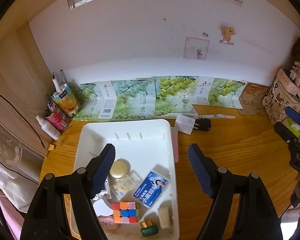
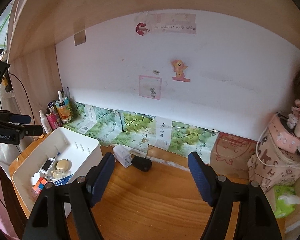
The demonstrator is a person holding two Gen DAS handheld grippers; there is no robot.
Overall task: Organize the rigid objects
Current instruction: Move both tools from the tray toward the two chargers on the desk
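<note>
A white bin (image 1: pixel 130 126) stands on the wooden desk and also shows in the right wrist view (image 2: pixel 84 140). It holds a colour cube (image 1: pixel 126 212), a blue card pack (image 1: pixel 151 188), a gold round tin (image 1: pixel 119 169), a green jar with gold lid (image 1: pixel 149 229), a beige block (image 1: pixel 164 217) and a clear box (image 1: pixel 123 187). My left gripper (image 1: pixel 152 168) is open and empty above the bin's right side. My right gripper (image 2: pixel 151 177) is open and empty over the bare desk, right of the bin. The right gripper shows at the left wrist view's edge (image 1: pixel 290 128).
A black plug (image 2: pixel 141 163) and a white box (image 2: pixel 122 155) lie behind the bin. Pen cups and a spray bottle (image 1: pixel 48 128) stand at the back left. A fabric bag (image 2: pixel 276 164) and a green tissue pack (image 2: pixel 285 202) are at the right. Grape-print cartons (image 1: pixel 160 98) line the wall.
</note>
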